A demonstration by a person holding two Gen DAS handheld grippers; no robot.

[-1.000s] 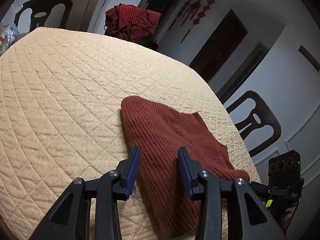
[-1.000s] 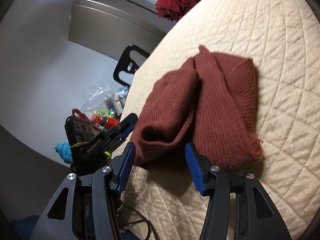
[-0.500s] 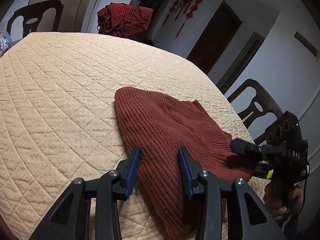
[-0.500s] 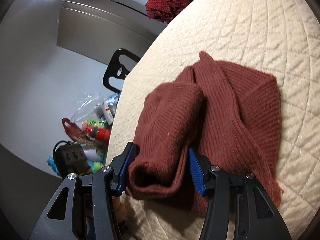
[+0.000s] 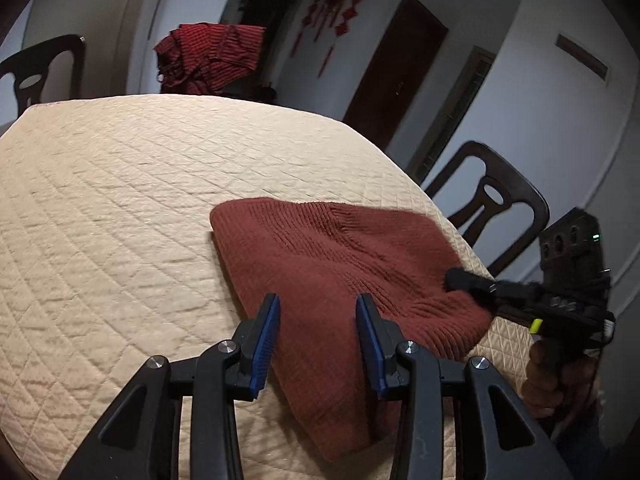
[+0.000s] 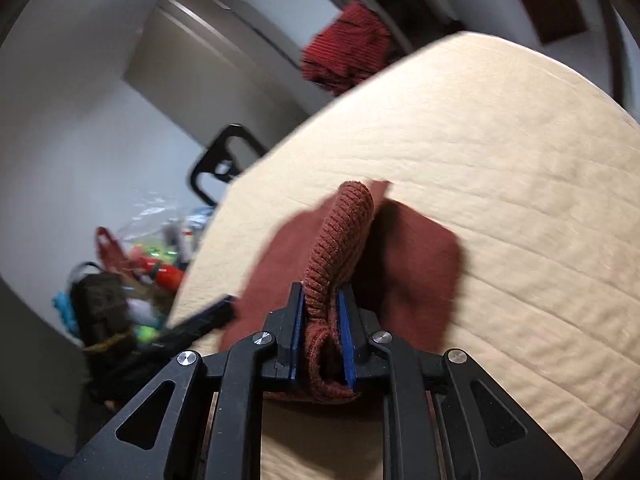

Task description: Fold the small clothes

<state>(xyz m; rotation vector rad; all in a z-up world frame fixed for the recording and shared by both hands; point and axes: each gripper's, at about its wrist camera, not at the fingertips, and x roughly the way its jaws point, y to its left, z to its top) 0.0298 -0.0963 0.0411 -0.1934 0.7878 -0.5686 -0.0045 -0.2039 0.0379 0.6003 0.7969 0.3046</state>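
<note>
A rust-red knit sweater [image 5: 340, 256] lies folded near the right edge of the quilted beige table [image 5: 120, 200]. My left gripper [image 5: 317, 300] hovers over its near part with the jaws apart and nothing pinched. In the left wrist view my right gripper [image 5: 456, 276] reaches in from the right at the sweater's ribbed edge. In the right wrist view the right gripper [image 6: 320, 292] has its jaws closing, and its blue pads press a bunched ribbed fold of the sweater [image 6: 340, 232]. The fold stands raised above the rest of the garment.
A dark chair [image 5: 492, 208] stands behind the table's right edge and another [image 5: 40, 68] at the far left. A red checked cloth [image 5: 208, 60] is heaped beyond the far edge. Bags and clutter [image 6: 152, 264] sit off the table. A hand [image 5: 560, 376] holds the right gripper.
The right gripper went from wide around the sweater's rolled end to closed on it, bunching the fold up. The left gripper shifted and rolled slightly, its jaws unchanged.
</note>
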